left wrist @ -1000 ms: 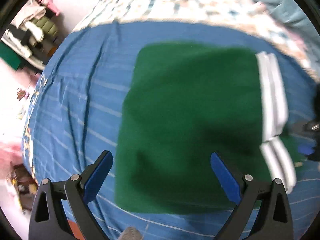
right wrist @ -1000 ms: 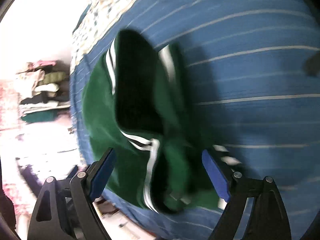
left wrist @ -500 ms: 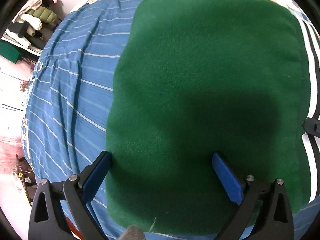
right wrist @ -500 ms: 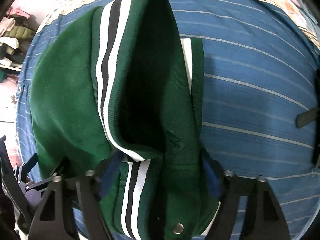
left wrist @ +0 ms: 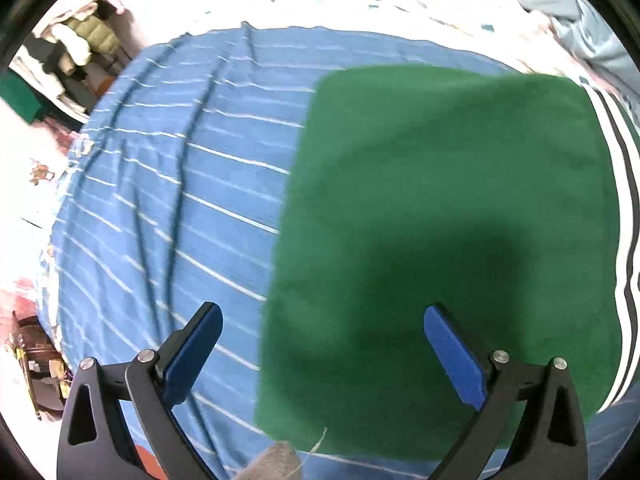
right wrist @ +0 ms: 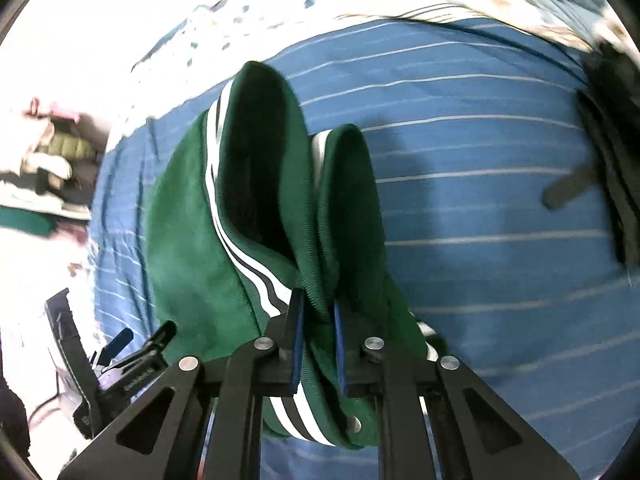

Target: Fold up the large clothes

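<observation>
Left wrist: left gripper (left wrist: 320, 354) jaws apart, empty, above green jacket (left wrist: 440, 240) lying near the blue bedspread's (left wrist: 180, 200) near edge.

Right wrist: right gripper (right wrist: 318, 344) jaws closing, clamped on jacket's ribbed hem (right wrist: 312, 280). Step: lifting hem for a fold; next, carry it across.

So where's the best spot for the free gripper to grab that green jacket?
Judging by the pose, the near left corner of the jacket, from above: it lies flat with that edge free. The left gripper hangs open there; the right gripper is closing on the striped hem.
</observation>
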Demonstrator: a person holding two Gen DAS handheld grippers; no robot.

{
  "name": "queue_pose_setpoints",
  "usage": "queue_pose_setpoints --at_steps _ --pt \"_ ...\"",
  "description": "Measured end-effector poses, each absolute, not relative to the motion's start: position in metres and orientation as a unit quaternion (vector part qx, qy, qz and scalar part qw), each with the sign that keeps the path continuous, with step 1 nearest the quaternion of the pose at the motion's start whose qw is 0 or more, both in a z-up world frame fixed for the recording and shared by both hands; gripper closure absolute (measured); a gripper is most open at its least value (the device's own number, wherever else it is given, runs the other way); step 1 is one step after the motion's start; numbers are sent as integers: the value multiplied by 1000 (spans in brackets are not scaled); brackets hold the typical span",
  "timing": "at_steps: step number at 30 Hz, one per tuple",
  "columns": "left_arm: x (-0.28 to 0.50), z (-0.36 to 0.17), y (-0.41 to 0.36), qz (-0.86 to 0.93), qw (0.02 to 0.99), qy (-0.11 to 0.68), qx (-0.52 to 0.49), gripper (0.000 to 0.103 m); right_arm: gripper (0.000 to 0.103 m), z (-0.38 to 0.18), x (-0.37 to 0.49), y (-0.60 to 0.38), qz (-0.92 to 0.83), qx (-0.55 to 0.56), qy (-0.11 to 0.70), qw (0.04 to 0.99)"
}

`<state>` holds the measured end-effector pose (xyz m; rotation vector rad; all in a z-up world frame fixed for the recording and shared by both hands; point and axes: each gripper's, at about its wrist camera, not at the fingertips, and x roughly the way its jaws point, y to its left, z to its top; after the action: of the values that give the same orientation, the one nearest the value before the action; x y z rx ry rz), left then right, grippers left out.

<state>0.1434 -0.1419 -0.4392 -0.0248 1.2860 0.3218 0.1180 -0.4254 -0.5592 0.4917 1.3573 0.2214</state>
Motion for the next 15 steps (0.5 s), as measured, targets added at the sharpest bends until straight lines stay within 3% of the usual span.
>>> queue_pose_setpoints --at_steps 4,7,10,12,13,15 --pt "145 -466 -135 164 767 621 1 0 88 -602 118 -440 76 202 675 706" --pt "147 -478 -130 171 758 630 1 0 77 -649 129 -439 86 200 731 647" --pt "147 -462 -127 175 776 606 14 0 69 -627 140 -449 87 211 701 676" --pt "149 -454 -126 173 785 594 16 0 37 -600 147 -456 94 222 662 710" --pt "152 -451 -127 173 790 588 16 0 30 -591 153 -457 113 235 643 720" --pt "159 -451 -124 173 793 584 13 0 28 -584 165 -451 142 248 621 730"
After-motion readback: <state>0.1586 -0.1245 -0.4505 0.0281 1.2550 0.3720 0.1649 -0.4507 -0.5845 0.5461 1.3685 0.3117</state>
